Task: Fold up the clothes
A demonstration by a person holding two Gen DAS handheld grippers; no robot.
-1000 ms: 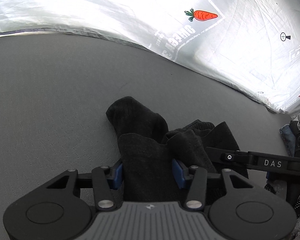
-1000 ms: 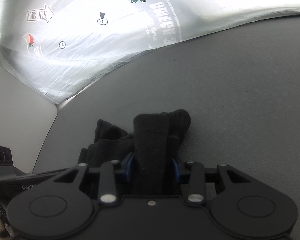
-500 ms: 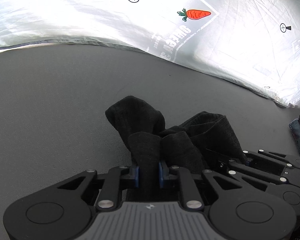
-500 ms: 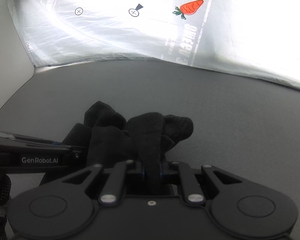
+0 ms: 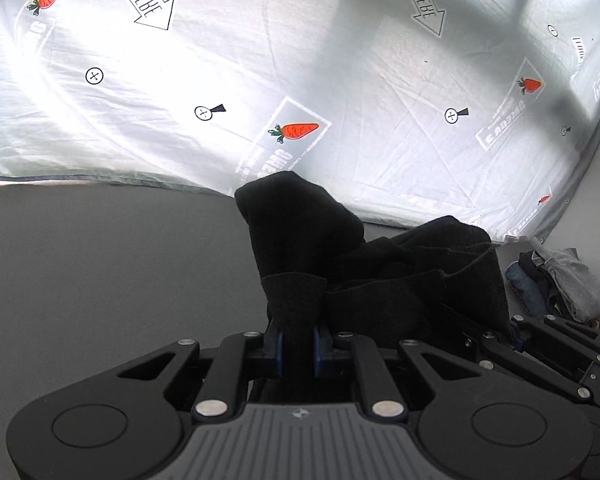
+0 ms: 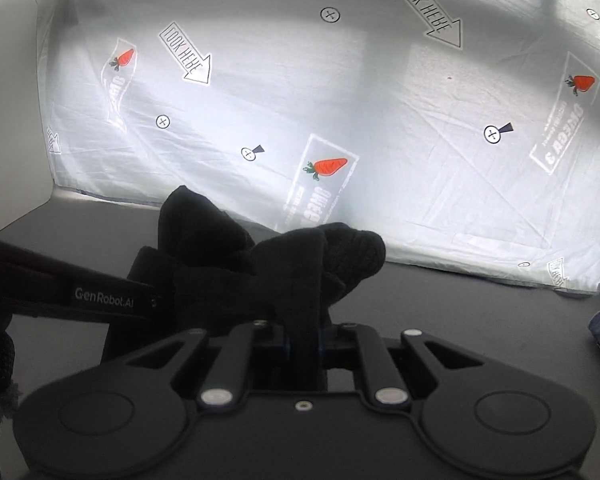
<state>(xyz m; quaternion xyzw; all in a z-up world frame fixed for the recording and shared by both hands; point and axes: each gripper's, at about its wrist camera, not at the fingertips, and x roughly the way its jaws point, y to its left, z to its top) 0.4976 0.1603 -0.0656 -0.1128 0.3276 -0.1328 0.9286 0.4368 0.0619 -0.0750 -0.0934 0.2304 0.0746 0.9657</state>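
Left wrist view: left tongs [image 5: 298, 344] closed narrow on a fold of the black garment [image 5: 300, 220], blue pads [image 5: 278, 346] pressed against the cloth on both sides. The garment rises from the tongs as a bunched lobe, and its top stands against the white sheet [image 5: 340, 60] in the background. More of the same cloth spreads rightward in rumpled folds to the right tongs [image 5: 516, 338], which enter at the lower right edge of this view and also have cloth in them.

Right wrist view: right tongs [image 6: 303, 340] clamped narrow on a second fold of the garment [image 6: 292, 264]. The cloth stands up between the fingers, with one rounded lobe to the right and a taller one to the left. The left tool's body (lettering "GenRobot.AI") crosses the left of this view and meets the cloth; its tips are hidden here.

The garment sits between the two tongs, held by both, over the grey table [image 5: 100, 260]. I cannot tell whether its lower edge touches the table.

Sheet printed with carrots, arrows reading "LOOK HERE" and crosshair marks. Pile of clothes [image 5: 556, 280] (grey and blue items) at the table's far right, well apart from the garment.
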